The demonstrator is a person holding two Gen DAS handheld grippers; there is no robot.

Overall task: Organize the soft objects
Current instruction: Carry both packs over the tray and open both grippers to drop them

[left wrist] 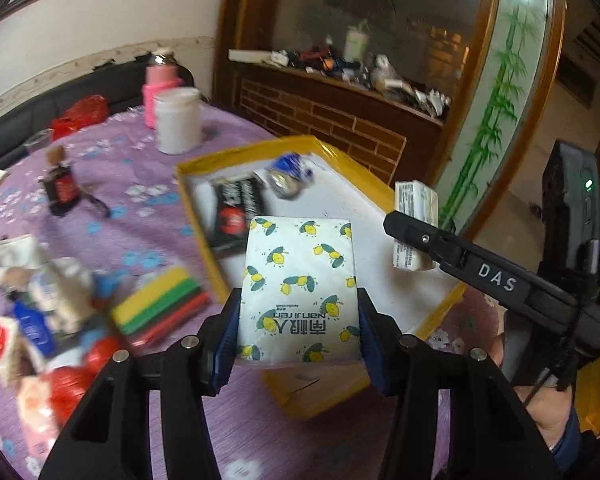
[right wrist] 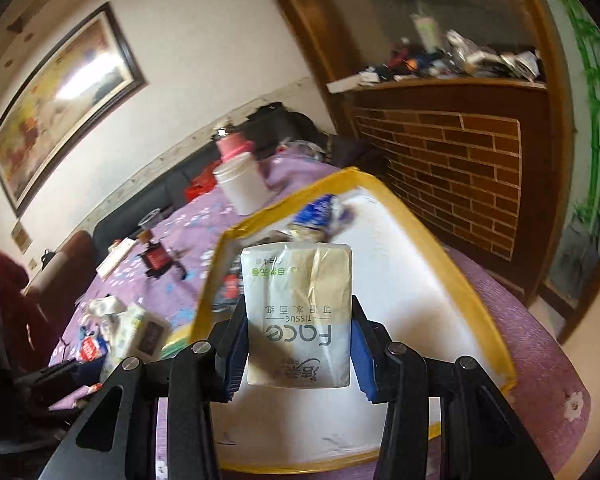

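My left gripper (left wrist: pixel 298 320) is shut on a white tissue pack with a lemon print (left wrist: pixel 300 284), held above the near part of a yellow-rimmed white box (left wrist: pixel 380 196). My right gripper (right wrist: pixel 298 332) is shut on a beige "Face" tissue pack (right wrist: pixel 298 316), held over the same box (right wrist: pixel 416 280). The right gripper also shows in the left wrist view (left wrist: pixel 410 230), with its pack (left wrist: pixel 416 204) over the box's right rim. The box holds a black-and-red packet (left wrist: pixel 234 210) and a blue-and-white wrapped item (left wrist: pixel 290 174).
On the purple flowered tablecloth (left wrist: pixel 148 236) lie a striped sponge stack (left wrist: pixel 160 308), a heap of packets (left wrist: pixel 40 300), a small dark bottle (left wrist: pixel 60 184), a white jar (left wrist: pixel 178 120) and a pink flask (left wrist: pixel 160 84). A brick-pattern cabinet (right wrist: pixel 452 168) stands behind.
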